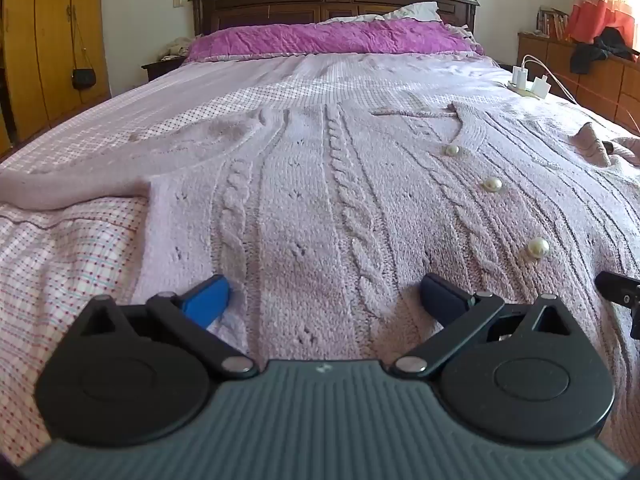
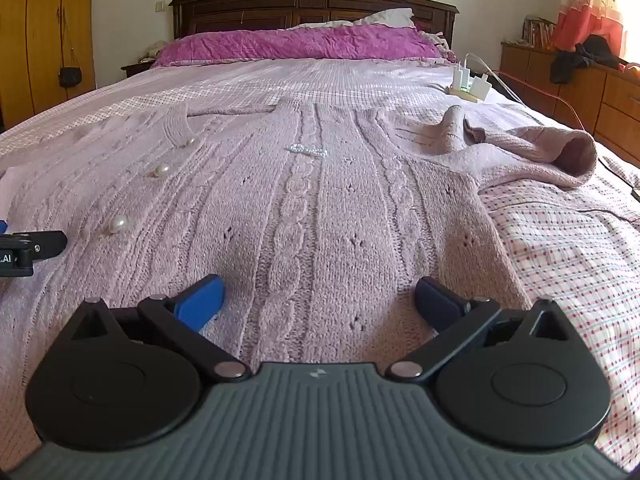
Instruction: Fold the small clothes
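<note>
While the cardigan [image 1: 360, 208] lies flat on the bed [image 1: 60, 264], long axis toward the headboard, each wide-open, empty hand-held gripper, left [image 1: 324, 300] and right [image 2: 318, 300], hovers over its near hem.

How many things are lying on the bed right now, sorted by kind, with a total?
Pale pink cable-knit cardigan with pearl buttons: 1
Magenta crinkled pillow at the dark headboard: 1
White ruffled pillow behind it: 1
White power strip with chargers plugged in: 1
Total: 4
</note>
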A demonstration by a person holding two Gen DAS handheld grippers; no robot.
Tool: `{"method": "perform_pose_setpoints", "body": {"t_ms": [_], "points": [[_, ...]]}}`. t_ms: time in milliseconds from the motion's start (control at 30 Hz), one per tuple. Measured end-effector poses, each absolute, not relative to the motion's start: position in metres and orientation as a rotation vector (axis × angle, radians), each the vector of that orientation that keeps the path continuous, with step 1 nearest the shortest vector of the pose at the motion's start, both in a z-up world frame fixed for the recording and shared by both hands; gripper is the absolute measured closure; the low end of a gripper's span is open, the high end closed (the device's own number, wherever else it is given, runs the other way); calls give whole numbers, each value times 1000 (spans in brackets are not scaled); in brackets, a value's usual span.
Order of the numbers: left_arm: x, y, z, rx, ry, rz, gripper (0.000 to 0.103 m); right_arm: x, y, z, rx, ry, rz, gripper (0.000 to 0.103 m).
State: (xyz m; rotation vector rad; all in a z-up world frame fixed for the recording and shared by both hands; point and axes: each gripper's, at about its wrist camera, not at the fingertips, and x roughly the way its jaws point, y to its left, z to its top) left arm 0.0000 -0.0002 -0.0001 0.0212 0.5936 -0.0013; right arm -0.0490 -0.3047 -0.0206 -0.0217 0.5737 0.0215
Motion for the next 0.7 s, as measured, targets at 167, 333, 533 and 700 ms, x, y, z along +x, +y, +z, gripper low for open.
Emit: {"method": "perform_pose_setpoints", "body": {"t_ms": [167,333,533,700], "points": [[0,0,0,24,599,-3,0,-49,-305,-21,-21,573,22,0],[0,0,0,26,596,-4,0,-49,-304,-21,-21,573,22,0],[2,1,-2,28,595,-3,0,-49,-304,-21,-22,573,21,0],[1,3,1,29,593,-2,0,-50,-304,-21,-23,573,21,0]]}}
